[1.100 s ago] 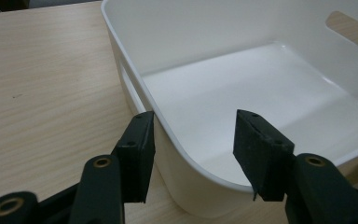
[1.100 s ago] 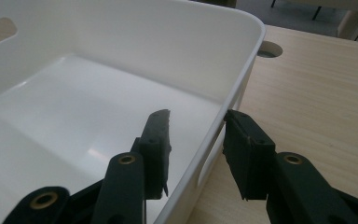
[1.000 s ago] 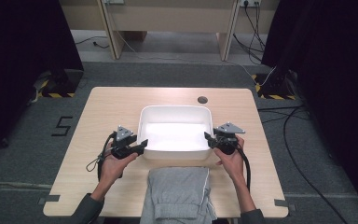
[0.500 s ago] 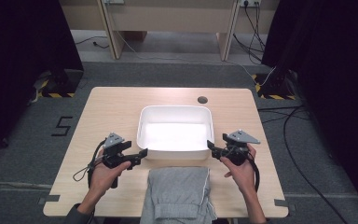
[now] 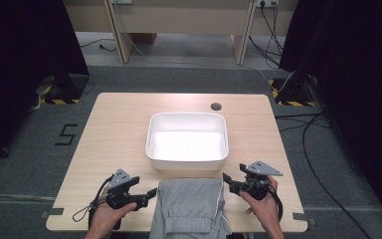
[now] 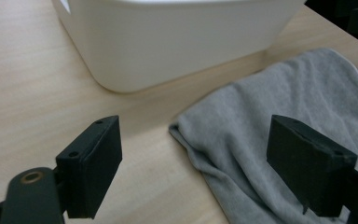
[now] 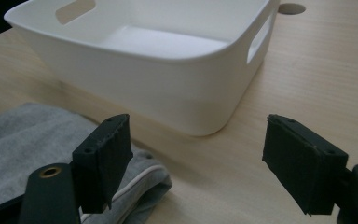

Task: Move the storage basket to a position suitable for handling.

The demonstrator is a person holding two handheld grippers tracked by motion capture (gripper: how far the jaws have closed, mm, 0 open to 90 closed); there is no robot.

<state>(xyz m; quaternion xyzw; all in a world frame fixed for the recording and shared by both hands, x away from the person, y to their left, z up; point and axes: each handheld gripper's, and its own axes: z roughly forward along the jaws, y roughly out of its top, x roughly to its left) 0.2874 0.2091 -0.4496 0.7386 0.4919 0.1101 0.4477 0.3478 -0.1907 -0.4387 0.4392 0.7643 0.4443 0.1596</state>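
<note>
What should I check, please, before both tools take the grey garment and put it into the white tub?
1. Left tool open, nothing between the jaws: ok; they have just been opening.
2. Right tool open, nothing held: ok; also just opened.
3. Grey garment lies folded on the table between both tools: ok.
4. White tub empty: ok.
5. Tools already touch the cloth: not ok, both stand beside its far corners.
6. Garment hangs over the near table edge: cannot tell.
</note>
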